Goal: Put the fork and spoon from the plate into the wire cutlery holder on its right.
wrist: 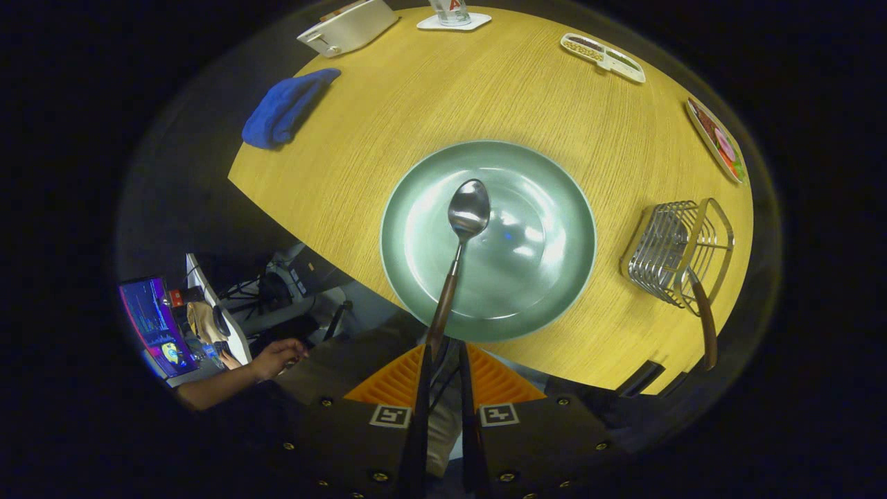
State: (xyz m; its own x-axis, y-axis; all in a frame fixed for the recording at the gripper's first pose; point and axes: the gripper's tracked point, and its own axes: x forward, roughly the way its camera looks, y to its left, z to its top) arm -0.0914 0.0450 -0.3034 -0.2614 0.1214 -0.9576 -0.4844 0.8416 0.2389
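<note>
A spoon with a wooden handle points away from me, its bowl over the middle of the grey-green plate. My gripper is shut on the end of the spoon's handle, just short of the plate's near rim. The spoon appears lifted off the plate. To the right of the plate stands the wire cutlery holder. A wooden handle, seemingly the fork's, leans out of the holder toward the table's near edge.
All stands on a round wooden table. At its far side lie a blue cloth, a white toaster, a glass on a coaster, a snack tray and a dish of food. A person's hand is below left, off the table.
</note>
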